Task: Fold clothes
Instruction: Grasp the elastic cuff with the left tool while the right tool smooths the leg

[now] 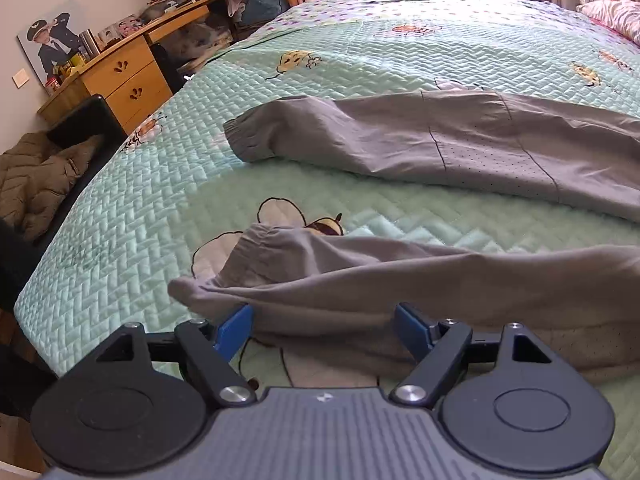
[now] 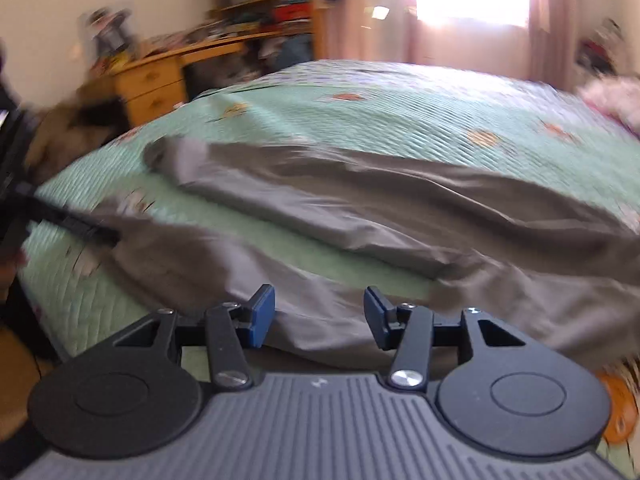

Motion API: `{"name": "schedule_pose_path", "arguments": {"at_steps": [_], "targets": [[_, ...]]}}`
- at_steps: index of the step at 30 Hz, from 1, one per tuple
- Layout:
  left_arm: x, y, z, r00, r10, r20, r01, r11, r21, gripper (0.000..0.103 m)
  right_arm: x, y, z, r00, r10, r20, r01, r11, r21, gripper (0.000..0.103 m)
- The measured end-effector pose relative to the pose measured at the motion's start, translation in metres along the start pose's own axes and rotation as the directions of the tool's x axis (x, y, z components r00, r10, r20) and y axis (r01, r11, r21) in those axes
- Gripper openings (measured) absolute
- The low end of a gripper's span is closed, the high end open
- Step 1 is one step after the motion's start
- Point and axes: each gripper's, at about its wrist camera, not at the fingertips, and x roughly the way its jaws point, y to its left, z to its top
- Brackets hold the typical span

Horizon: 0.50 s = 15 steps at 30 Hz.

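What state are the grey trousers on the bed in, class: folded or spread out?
Spread out, not folded. The grey trousers lie lengthwise on the green quilt, two legs apart, quilt showing between them, each cuff separate.

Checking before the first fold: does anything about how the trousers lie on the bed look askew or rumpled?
Yes. The grey trousers are not flat: the near leg is bunched and lifted at its cuff by the left tool, while the far leg lies smoother, angled away from it on the green quilt.

I see a green quilted bedspread [image 1: 132,216], a wooden desk [image 1: 132,80] beyond the bed's left edge, and a brown jacket [image 1: 36,184] beside it.
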Motion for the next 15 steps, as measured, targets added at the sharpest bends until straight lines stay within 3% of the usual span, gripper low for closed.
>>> {"name": "schedule_pose_path", "arguments": {"at_steps": [6,8,9,10,11,15], "targets": [[0.022,-0.001,0.008,1.000,-0.011,-0.020,0.011,1.000,-0.014,0.074,0.045,0.035,0.007,0.998,0.011,-0.067,-0.023,0.982,-0.186,0.057],[0.025,0.001,0.011,1.000,-0.018,-0.016,0.018,1.000,-0.014,0.062,0.054,0.039,0.011,0.997,0.035,-0.071,-0.048,0.982,-0.182,0.057],[0.027,0.003,0.013,1.000,-0.021,-0.016,0.020,1.000,-0.018,0.047,0.057,0.041,0.013,0.996,0.051,-0.071,-0.063,0.983,-0.174,0.057],[0.030,0.005,0.015,1.000,-0.020,-0.022,0.019,1.000,-0.023,0.025,0.060,0.043,0.015,0.995,0.064,-0.070,-0.076,0.982,-0.171,0.057],[0.032,0.008,0.016,0.999,-0.018,-0.030,0.017,0.999,-0.027,0.016,0.063,0.047,0.018,0.995,0.074,-0.069,-0.085,0.981,-0.175,0.057],[0.038,0.017,0.020,0.999,-0.038,-0.030,0.036,0.999,-0.036,0.007,0.072,0.061,0.027,0.992,0.113,-0.063,-0.123,0.972,-0.199,0.057]]}}
